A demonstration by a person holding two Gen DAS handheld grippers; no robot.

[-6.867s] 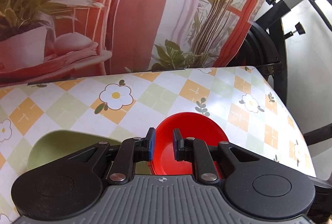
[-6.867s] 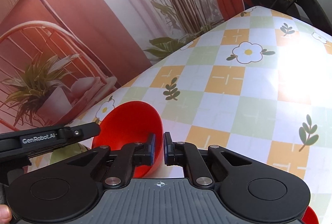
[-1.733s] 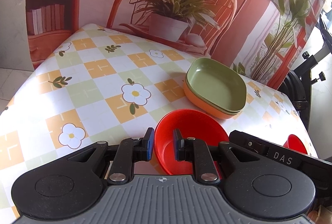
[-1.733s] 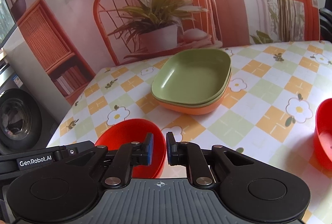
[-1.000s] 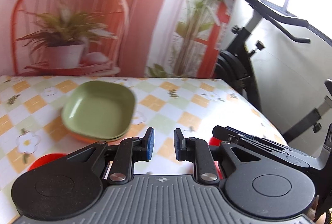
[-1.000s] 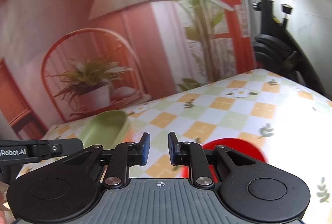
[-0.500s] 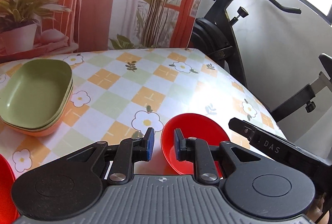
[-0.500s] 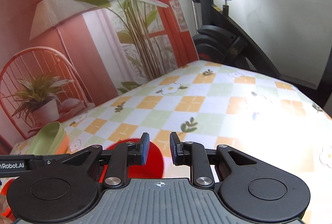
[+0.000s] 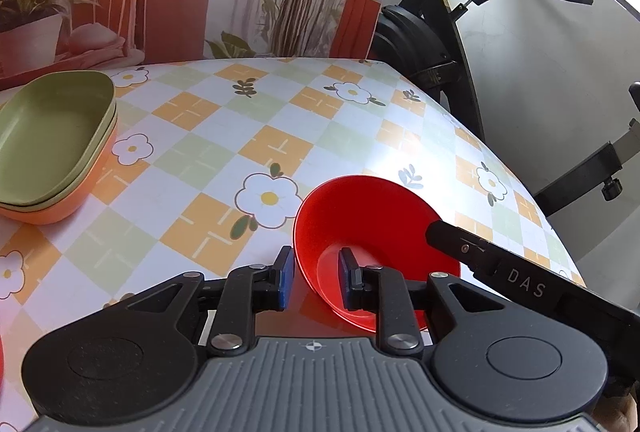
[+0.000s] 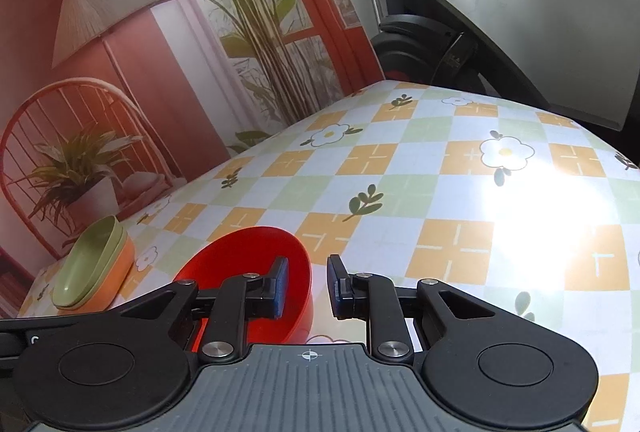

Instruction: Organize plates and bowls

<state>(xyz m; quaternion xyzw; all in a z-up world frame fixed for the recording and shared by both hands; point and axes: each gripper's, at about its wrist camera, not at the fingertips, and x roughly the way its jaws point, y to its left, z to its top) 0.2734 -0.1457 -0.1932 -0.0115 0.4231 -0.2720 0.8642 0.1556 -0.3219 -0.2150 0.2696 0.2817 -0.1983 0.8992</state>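
Red bowl (image 9: 376, 232) on the bench (image 9: 224, 144), caught between your two hand-held grippers and not yet lifted or stacked.

The plates (image 9: 52, 140) already sit nested near the back left: green ones inside an orange one. The bowl lies well apart from them, near the bench's front right edge. Your left hand-held gripper (image 9: 316, 274) straddles the bowl's near-left rim, fingers apart, one outside and one inside. Your right hand-held gripper (image 10: 307, 287) is also parted, one finger inside the bowl's right rim, the other outside. A sliver of red at the left view's lower left edge may be a second bowl; you cannot tell. Glare whitens the bench on the right. Both bodies hide the bowl's near side.
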